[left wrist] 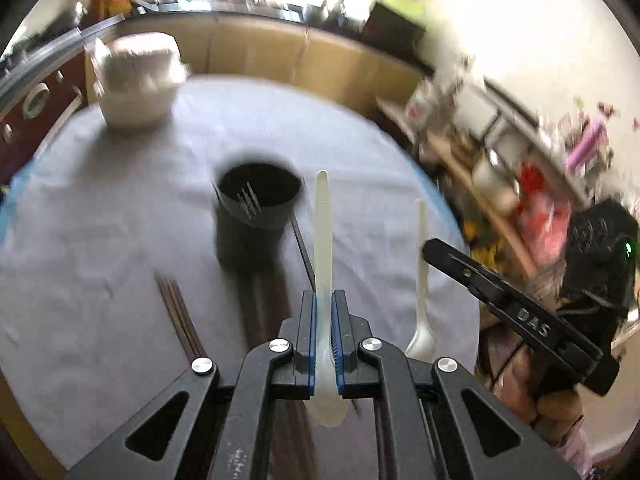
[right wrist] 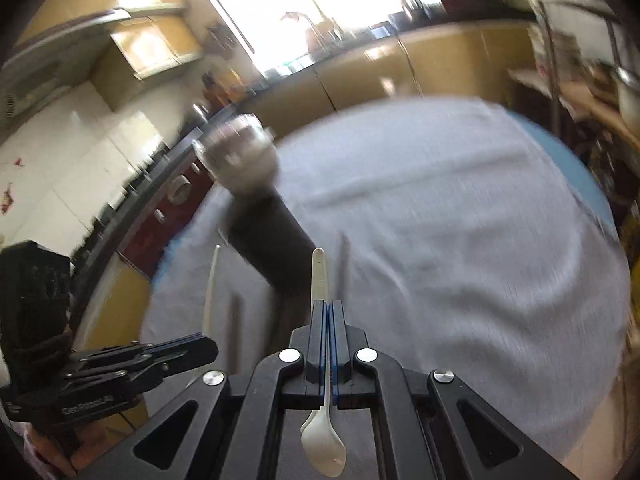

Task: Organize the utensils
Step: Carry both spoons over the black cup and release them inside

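My left gripper [left wrist: 324, 300] is shut on a white plastic spoon [left wrist: 322, 232], handle pointing forward and bowl back near the camera. Just beyond it on the white cloth stands a black cup [left wrist: 258, 200] with a fork [left wrist: 248, 202] inside. The right gripper [left wrist: 431, 251] comes in from the right, holding a second white spoon [left wrist: 421, 280]. In the right wrist view, my right gripper [right wrist: 328, 308] is shut on that spoon [right wrist: 320, 280], with the blurred black cup [right wrist: 272, 240] ahead. The left gripper [right wrist: 210, 346] and its spoon [right wrist: 210, 292] show at lower left.
Brown chopsticks [left wrist: 180, 320] lie on the cloth-covered table [left wrist: 100, 240], left of my left gripper, and a dark stick [left wrist: 302, 248] lies beside the cup. A white lidded container [left wrist: 136, 80] sits at the far left. Cluttered shelves stand past the table's right edge.
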Tool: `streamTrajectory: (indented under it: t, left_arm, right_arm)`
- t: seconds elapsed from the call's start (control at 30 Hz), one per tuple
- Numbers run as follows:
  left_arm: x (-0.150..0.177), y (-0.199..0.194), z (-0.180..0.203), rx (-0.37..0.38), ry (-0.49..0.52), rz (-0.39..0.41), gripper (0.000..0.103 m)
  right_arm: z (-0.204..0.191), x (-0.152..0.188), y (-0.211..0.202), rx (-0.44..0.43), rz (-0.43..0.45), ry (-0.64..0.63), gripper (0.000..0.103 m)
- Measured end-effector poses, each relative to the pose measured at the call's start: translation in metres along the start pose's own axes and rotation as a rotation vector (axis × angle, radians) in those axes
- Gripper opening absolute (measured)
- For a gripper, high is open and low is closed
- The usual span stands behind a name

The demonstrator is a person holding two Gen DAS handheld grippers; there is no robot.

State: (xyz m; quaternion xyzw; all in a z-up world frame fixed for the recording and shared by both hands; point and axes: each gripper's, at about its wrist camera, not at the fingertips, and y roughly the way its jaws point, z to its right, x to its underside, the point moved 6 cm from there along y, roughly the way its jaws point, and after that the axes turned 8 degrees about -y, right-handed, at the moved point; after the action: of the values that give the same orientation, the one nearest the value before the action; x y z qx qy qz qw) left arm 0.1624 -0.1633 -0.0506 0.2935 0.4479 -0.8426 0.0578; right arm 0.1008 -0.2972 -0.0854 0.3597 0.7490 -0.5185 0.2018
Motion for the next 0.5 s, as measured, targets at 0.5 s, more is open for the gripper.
streamTrajectory:
  t: [0.5]
  left_arm:
    - [-0.117, 0.064, -0.043, 0.054, -0.127, 0.259, 0.008]
  right_arm:
    - [-0.037, -0.115, 0.094, -0.009, 0.276, 0.026, 0.001]
